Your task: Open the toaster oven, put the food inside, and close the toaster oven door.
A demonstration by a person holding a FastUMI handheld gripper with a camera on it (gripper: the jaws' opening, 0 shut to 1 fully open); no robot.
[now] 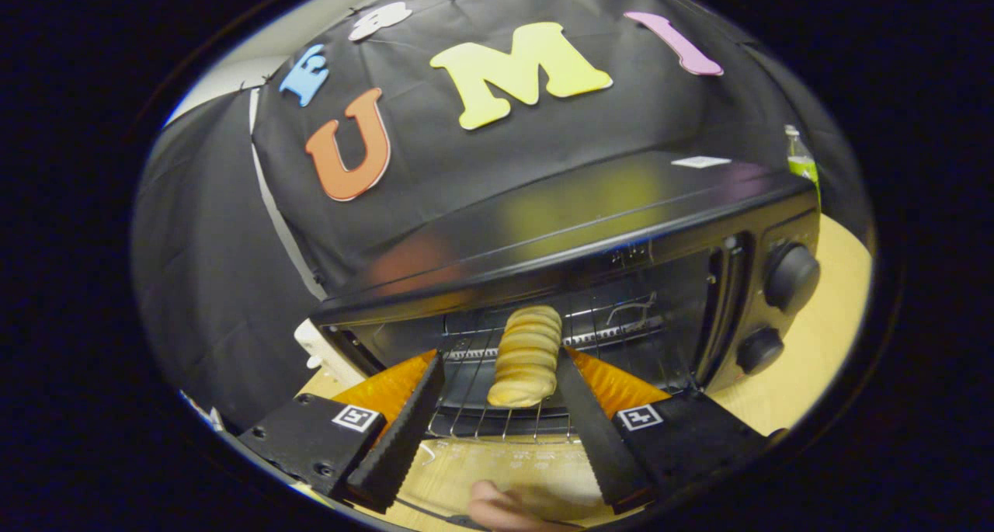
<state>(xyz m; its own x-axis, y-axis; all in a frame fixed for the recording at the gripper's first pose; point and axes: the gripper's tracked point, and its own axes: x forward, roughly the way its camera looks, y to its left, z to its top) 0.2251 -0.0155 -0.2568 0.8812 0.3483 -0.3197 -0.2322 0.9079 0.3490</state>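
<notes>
Two fingers of our gripper (pixel 497 377) stood wide apart, with a ridged bread roll (pixel 527 356) lying between them on the wire rack (pixel 481 408) of the toaster oven (pixel 590 283). The roll lay nearer the right finger, and we could not tell whether that finger brushed it; the left finger was clearly apart from it, so nothing was gripped. The oven's mouth was open just ahead of the fingertips, its door dropped down beneath them and hard to make out. Two black control knobs (pixel 790 276) sat on the panel beyond the right finger, and a bottle with green contents (pixel 801 163) stood well beyond the oven on that side. A fingertip of the person (pixel 497 509) showed under the fingers, close to us.

We judged the food to be placed, so the loading step was finishing. Next we would need to draw the fingers straight back out of the cavity without nudging the roll, then get under the lowered door's edge and swing it up until it shut.
</notes>
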